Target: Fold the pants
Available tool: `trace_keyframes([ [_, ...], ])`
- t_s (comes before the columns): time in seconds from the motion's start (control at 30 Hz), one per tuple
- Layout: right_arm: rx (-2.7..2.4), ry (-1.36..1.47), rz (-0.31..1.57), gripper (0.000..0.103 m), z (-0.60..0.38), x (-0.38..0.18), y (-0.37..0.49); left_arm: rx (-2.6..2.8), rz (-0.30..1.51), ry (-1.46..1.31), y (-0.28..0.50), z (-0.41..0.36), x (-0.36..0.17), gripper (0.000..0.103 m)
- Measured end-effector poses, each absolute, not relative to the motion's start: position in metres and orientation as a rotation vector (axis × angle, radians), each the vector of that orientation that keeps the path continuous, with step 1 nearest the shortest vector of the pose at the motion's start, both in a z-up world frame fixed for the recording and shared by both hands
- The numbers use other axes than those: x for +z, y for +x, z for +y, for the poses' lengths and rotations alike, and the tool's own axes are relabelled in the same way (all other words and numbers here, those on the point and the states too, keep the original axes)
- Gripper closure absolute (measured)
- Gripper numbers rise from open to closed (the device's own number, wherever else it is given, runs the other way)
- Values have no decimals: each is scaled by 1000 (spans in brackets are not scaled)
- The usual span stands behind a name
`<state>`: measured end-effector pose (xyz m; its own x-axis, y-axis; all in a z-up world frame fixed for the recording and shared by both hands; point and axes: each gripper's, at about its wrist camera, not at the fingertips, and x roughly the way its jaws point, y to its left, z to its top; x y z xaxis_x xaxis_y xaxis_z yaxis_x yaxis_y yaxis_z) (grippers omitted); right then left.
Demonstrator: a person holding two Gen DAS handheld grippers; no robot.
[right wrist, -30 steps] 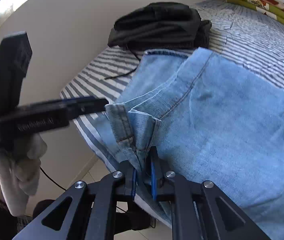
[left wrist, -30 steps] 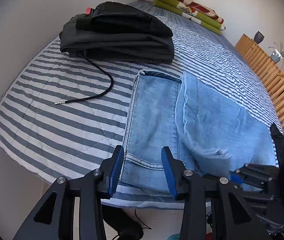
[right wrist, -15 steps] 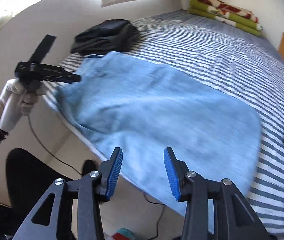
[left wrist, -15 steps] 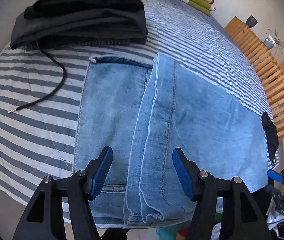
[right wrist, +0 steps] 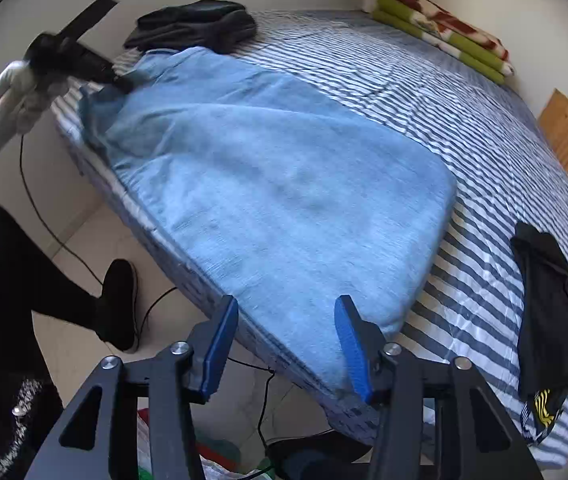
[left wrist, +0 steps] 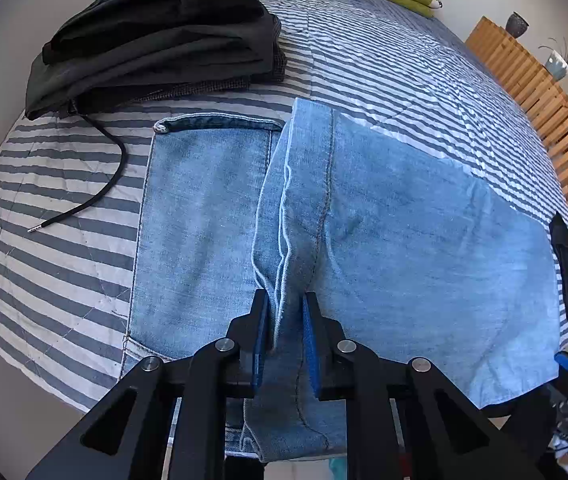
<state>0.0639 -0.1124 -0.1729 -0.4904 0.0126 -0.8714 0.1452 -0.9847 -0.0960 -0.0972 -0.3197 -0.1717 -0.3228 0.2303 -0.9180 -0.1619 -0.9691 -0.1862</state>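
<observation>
Left claw (left wrist: pixel 282 336) clenched on layered denim edge of the jeans (left wrist: pixel 384 240), near bed's front edge. Right claw (right wrist: pixel 286 344) released, hovering over jeans' far fold at 6 o'clock in its view. Jeans lie on striped bed (left wrist: pixel 384 72), legs doubled lengthwise; crosswise folds seemingly left. Dark clothes pile (left wrist: pixel 156 36) at 11 o'clock.

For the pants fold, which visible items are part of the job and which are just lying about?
In the job:
jeans
left gripper, shut on the jeans' folded edge
right gripper, open at the other end

Lying about:
dark folded clothes
black cord
green blanket
black garment
</observation>
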Motion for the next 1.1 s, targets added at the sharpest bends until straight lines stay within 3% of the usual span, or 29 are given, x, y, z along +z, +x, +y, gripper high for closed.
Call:
trace_keyframes([
  [0.2, -2549, 1553, 535, 57, -130, -192, 60, 2401, -106, -1649, -95, -321, -157, 94],
  [0.23, -2553, 1567, 539, 63, -127, -193, 58, 2404, -101, -1648, -95, -317, -156, 95],
  [0.27, -2554, 1576, 526, 82, -121, -192, 57, 2409, -95, -1641, -93, -316, -153, 95],
  [0.3, -2541, 1588, 497, 93, -116, -190, 56, 2414, -93, -1636, -91, -316, -150, 96],
  [0.4, -2539, 1561, 504, 99, -108, -178, 61, 2458, -72, -1596, -85, -315, -138, 96],
  [0.53, -2494, 1609, 524, 99, -107, -194, 68, 2431, -6, -1680, -84, -312, -165, 95],
  [0.67, -2493, 1627, 487, 93, -110, -197, 67, 2430, -32, -1740, -91, -319, -181, 68],
  [0.7, -2478, 1621, 426, 85, -106, -190, 67, 2432, -67, -1736, -91, -324, -176, 67],
  [0.8, -2456, 1549, 189, 74, -87, -163, 70, 2516, -71, -1666, -89, -331, -150, 67],
  [0.93, -2535, 1437, -83, 74, -57, -132, 51, 2436, -70, -1544, -87, -305, -121, 67],
  [1.1, -2566, 1461, -87, 74, -60, -146, 0, 2224, 50, -1534, -71, -238, -140, 67],
])
